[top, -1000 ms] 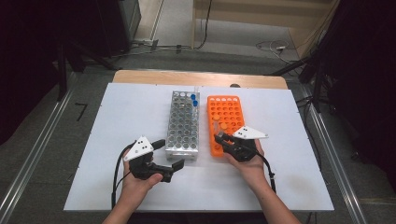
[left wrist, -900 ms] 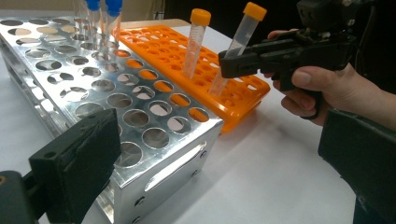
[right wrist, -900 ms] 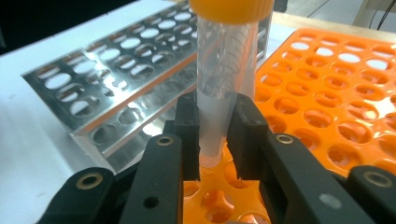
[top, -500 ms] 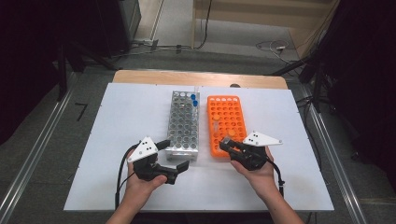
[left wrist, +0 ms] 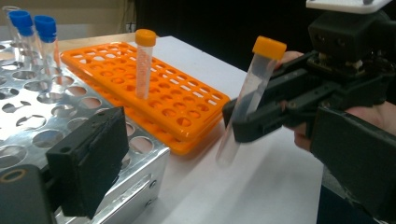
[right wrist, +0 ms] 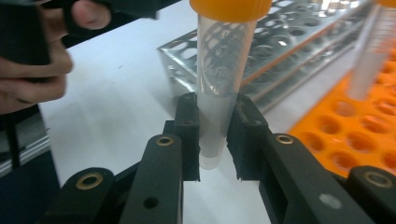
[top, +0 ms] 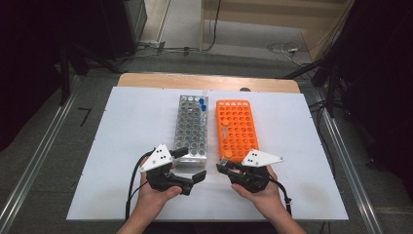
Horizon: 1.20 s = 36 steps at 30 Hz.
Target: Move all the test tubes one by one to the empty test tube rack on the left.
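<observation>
While the right tongs (top: 223, 169) have drawn back from the orange rack (top: 238, 127) toward the near edge of the desk (top: 126, 122), they carry one orange-capped tube (left wrist: 254, 93) clear of the holes, so the withdrawal step reads as done and a transfer, probably toward the metal rack (top: 191, 127), appears to be next. Held item: one clear tube, tilted, clamped low on its body between the two black pads (right wrist: 189, 135) of the right tongs, jaws nearly fully closed on it; it hangs above bare desk between the near ends of the two racks, touching neither. Left tongs (top: 192, 165): jaws wide, having just been closing slightly, with nothing between them; they have slid a little toward the near edge and sit just beside the near end of the metal rack. Count of racks: two, side by side at the middle of the desk, metal on the left, orange on the right, long sides nearly touching. Count of orange-capped tubes: two, one held, one standing upright (left wrist: 144, 63) in the orange rack toward its middle. Count of blue-capped tubes (left wrist: 35, 32): two, upright together at the far right corner of the metal rack. Count of tongs: two, one per hand. All other holes in both racks look vacant, though the farthest rows are small in the high view.
</observation>
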{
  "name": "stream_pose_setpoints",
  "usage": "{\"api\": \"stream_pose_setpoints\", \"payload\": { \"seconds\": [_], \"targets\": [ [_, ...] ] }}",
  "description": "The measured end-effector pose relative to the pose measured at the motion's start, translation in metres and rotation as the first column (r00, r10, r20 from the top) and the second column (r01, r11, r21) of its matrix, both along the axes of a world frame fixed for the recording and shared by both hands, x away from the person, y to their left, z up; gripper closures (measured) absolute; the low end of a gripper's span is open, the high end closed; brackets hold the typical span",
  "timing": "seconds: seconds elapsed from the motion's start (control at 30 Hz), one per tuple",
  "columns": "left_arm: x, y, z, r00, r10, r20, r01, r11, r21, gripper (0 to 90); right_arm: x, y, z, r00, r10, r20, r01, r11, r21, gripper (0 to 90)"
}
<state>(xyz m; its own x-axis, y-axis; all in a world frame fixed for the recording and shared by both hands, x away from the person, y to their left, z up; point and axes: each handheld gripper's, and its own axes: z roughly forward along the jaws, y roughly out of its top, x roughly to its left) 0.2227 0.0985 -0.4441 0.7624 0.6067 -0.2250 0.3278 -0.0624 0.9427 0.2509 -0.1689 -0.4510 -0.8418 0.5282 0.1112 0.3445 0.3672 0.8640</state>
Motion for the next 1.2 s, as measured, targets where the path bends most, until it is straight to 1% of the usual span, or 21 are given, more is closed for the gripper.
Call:
{"api": "stream_pose_setpoints", "payload": {
  "seconds": [0.07,0.17,0.2,0.3,0.33,0.5,0.67,0.73,0.77,0.93,1.07,1.1,1.2],
  "targets": [
    [0.0,-0.001,0.0,0.9999,-0.015,-0.002,0.015,0.9999,0.002,8.6,-0.004,0.006,-0.001,0.9998,0.02,-0.005,-0.02,0.9998,-0.006,72.9],
    [-0.001,-0.004,0.0,0.9992,-0.04,-0.001,0.04,0.9992,-0.007,14.3,-0.01,0.014,-0.001,0.9988,0.049,-0.001,-0.049,0.9987,-0.016,72.9],
    [-0.001,-0.005,0.001,0.9986,-0.053,0.001,0.053,0.9986,-0.007,17.1,-0.011,0.016,-0.001,0.9984,0.056,-0.001,-0.056,0.9982,-0.02,73.0],
    [-0.002,-0.008,0.0,0.9967,-0.081,0.008,0.081,0.9966,-0.012,30.6,-0.015,0.022,-0.002,0.9971,0.077,0.002,-0.076,0.9967,-0.026,73.0],
    [-0.002,-0.009,0.0,0.9957,-0.092,0.01,0.092,0.9957,-0.014,33.5,-0.016,0.024,-0.001,0.9966,0.082,0.002,-0.082,0.9963,-0.027,72.9],
    [-0.002,-0.014,0.0,0.9916,-0.129,0.005,0.129,0.9915,-0.017,47.0,-0.02,0.029,-0.001,0.9947,0.103,0.003,-0.102,0.9942,-0.031,72.9],
    [-0.002,-0.017,-0.001,0.9885,-0.151,0.008,0.151,0.9884,-0.013,57.8,-0.022,0.032,-0.001,0.9937,0.112,0.001,-0.112,0.9932,-0.033,72.9],
    [-0.003,-0.017,-0.001,0.987,-0.16,0.012,0.16,0.987,-0.014,63.5,-0.022,0.033,-0.001,0.9938,0.111,-0.001,-0.111,0.9931,-0.037,72.9],
    [-0.003,-0.017,-0.001,0.9866,-0.162,0.016,0.162,0.9867,-0.012,66.9,-0.022,0.033,-0.001,0.9939,0.11,-0.001,-0.11,0.9932,-0.038,72.9],
    [-0.003,-0.015,-0.001,0.9904,-0.134,0.031,0.134,0.9909,0.006,74.2,-0.021,0.032,-0.002,0.9934,0.114,-0.005,-0.115,0.993,-0.029,72.8],
    [-0.002,-0.014,0.0,0.9914,-0.125,0.038,0.126,0.9921,-0.005,74.7,-0.02,0.029,0.0,0.9935,0.114,0.004,-0.113,0.9931,-0.031,72.1],
    [-0.002,-0.014,0.0,0.9922,-0.117,0.042,0.117,0.9931,-0.002,74.7,-0.02,0.028,0.0,0.9933,0.116,0.006,-0.115,0.9929,-0.029,70.8],
    [0.0,-0.012,0.001,0.9941,-0.1,0.043,0.1,0.995,-0.007,74.8,-0.02,0.025,0.002,0.9898,0.142,0.001,-0.142,0.9897,-0.016,60.7]
  ]
}}
